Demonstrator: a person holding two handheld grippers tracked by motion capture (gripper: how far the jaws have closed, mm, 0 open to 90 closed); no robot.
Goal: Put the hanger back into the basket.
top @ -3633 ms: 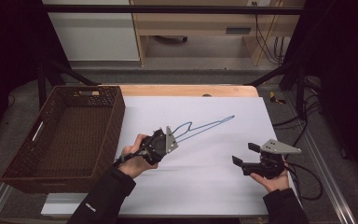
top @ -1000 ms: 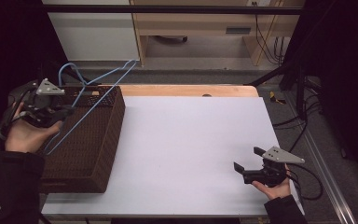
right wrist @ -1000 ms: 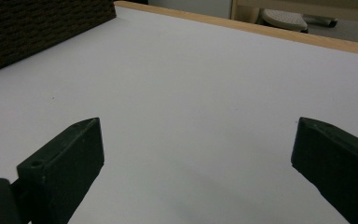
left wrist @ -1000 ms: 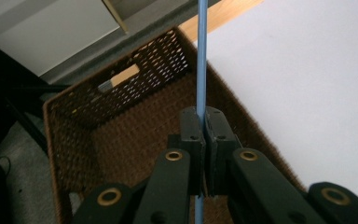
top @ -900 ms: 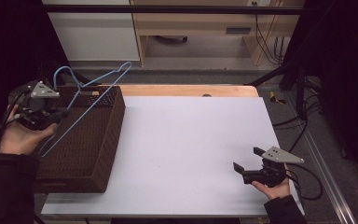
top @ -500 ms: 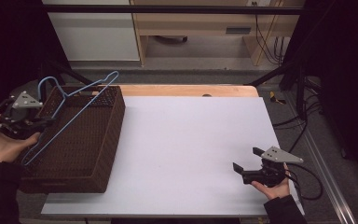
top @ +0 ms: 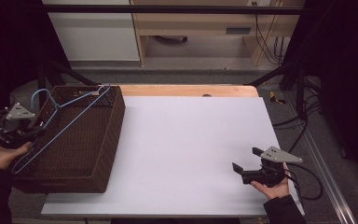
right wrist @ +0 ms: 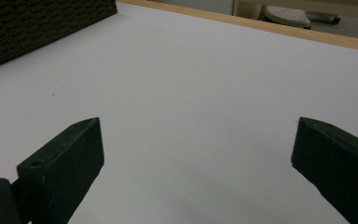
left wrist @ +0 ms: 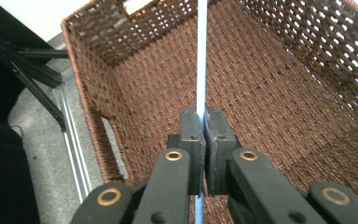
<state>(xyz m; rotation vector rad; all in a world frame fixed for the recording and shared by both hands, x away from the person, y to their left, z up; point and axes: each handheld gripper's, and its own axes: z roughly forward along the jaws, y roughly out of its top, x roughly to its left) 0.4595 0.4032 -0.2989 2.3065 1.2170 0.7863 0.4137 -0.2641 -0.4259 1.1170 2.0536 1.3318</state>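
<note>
The white surface (top: 191, 154) lies bare under the dim room, with a wooden edge at its far side and a dark wicker basket (top: 103, 154) standing at its left end. Your left gripper (top: 16, 133) hangs at the basket's left rim with its fingers (left wrist: 191, 135) clamped together on the thin wire of a light-blue hanger (top: 67, 119); in the left gripper view the wire (left wrist: 202, 56) runs straight up between the pads and out over the woven basket floor (left wrist: 270, 107). The hanger itself slants across the open basket, its hook up near your hand and its far corner resting at or just above the far rim. To finish this step well, lower the gripper so the whole frame drops inside the walls, tipping the far corner down past the rim before you let go; a release from here would probably leave it propped on the edge. Keep the wire flat to the long side of the basket, since the frame looks nearly as long as the basket. Your right gripper (top: 256, 170) rests near the front right corner of the surface, well apart from the basket, its fingers (right wrist: 63, 163) spread wide with nothing between them. Black stand legs and cables lie beyond the surface, none in your path.
</note>
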